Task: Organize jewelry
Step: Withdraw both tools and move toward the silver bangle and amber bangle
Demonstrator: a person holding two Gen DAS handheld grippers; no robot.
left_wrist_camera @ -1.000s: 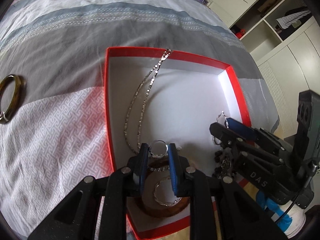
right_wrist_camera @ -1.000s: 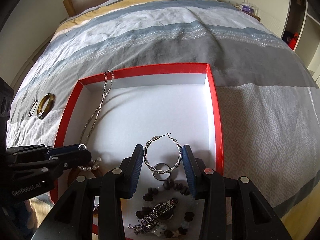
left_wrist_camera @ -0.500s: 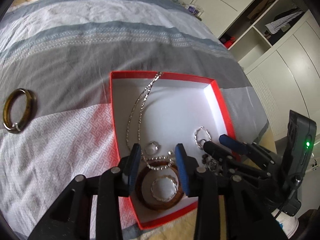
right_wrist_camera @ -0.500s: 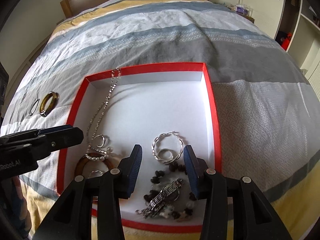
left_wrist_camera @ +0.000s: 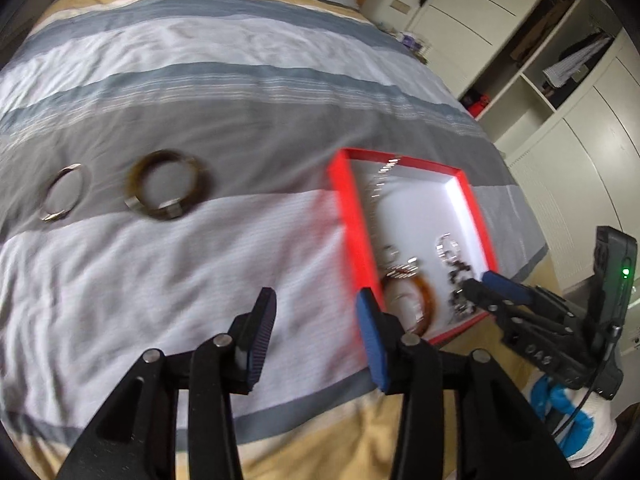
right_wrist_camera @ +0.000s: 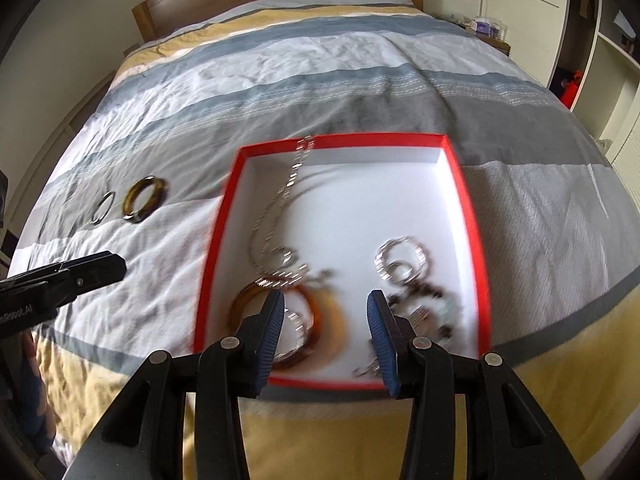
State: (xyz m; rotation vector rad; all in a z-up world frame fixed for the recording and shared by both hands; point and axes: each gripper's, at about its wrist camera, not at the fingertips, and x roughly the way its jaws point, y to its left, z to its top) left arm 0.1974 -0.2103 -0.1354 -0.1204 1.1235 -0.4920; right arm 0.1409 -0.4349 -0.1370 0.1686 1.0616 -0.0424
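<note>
One box (right_wrist_camera: 472,216) — two loose bangles (right_wrist_camera: 144,199).

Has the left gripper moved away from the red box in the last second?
Yes. The left gripper, jaws just opened and empty, was over the red box by the small ring; now it sits left of the rim, over the bedspread.

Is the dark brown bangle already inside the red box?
No, the dark brown bangle lies on the bedspread, left of the red box.

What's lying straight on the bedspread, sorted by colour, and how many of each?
Silver bangle: 1
Brown bangle: 1
Red box: 1
Total: 3
</note>
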